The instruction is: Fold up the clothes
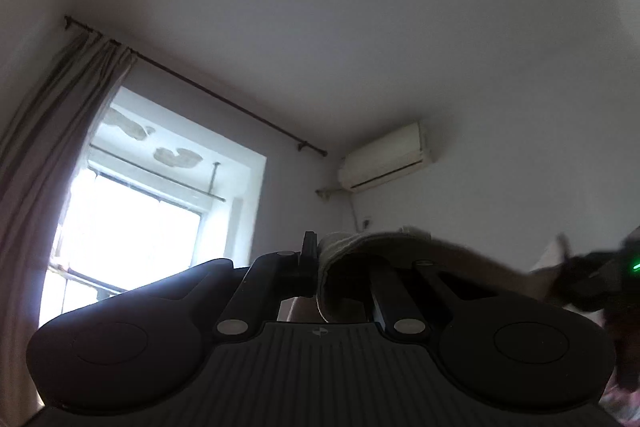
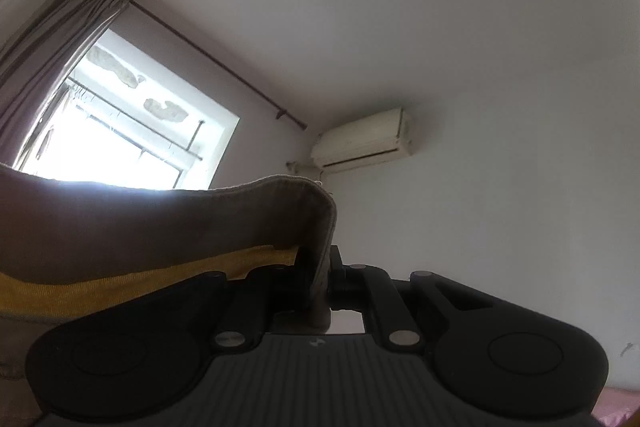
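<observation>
I have the garment pinched in both grippers, lifted clear so that only ceiling and wall show behind it; no surface beneath it is in view. My left gripper has its jaws pressed together on a thick hemmed edge of the cloth, which folds over the fingertips and runs off to the right of that view, toward my right gripper, a blurred dark shape with a green light at the frame's edge. My right gripper is likewise clamped on a stitched edge, the cloth draping over the left finger and stretching away to the left. So the garment's long axis runs roughly level between my two hands, its top edge sagging a little in the middle. The fabric looks grey-brown with a paler seamed hem, and in the right wrist view a mustard-yellow ribbed band runs along its lower part. Behind it I see a bright window, a curtain and a wall air conditioner.
</observation>
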`<state>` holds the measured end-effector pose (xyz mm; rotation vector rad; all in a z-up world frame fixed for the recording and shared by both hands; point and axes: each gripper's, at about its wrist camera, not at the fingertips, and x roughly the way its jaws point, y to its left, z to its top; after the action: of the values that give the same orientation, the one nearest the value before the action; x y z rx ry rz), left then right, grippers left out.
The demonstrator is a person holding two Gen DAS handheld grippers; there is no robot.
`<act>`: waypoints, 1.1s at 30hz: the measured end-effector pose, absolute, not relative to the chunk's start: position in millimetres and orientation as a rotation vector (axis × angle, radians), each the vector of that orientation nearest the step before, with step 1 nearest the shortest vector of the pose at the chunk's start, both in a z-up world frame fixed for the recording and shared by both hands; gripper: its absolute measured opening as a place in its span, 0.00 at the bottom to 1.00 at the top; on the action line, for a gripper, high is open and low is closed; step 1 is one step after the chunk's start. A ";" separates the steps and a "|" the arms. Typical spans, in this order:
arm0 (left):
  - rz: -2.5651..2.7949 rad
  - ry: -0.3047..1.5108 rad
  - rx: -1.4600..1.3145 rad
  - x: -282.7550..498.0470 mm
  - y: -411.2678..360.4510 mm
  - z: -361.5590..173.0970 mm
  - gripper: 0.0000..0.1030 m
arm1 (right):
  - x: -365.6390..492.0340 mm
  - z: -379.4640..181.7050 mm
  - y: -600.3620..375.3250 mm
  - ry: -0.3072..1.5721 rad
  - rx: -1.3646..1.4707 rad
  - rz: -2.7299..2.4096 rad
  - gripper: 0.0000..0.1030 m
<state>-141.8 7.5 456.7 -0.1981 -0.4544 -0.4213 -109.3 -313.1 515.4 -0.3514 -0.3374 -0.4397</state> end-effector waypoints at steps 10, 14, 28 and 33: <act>-0.511 -0.523 -0.278 -161.1 22.9 486.0 0.03 | -90.6 584.7 -279.1 -0.400 -0.404 -0.415 0.08; -0.536 -0.512 -0.295 -157.2 28.2 477.4 0.03 | -78.1 584.0 -265.1 -0.397 -0.412 -0.373 0.08; -0.506 -0.108 -0.324 -120.3 124.3 290.5 0.03 | -27.7 375.2 -184.1 -0.222 -0.415 0.015 0.08; -0.364 0.111 -0.459 -121.3 199.8 200.6 0.03 | -10.3 288.5 -123.6 -0.129 -0.455 0.218 0.08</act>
<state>-121.3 199.8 200.6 -0.4591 0.1106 -0.3643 -10.3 -123.6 288.5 -0.4555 -0.1291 0.2181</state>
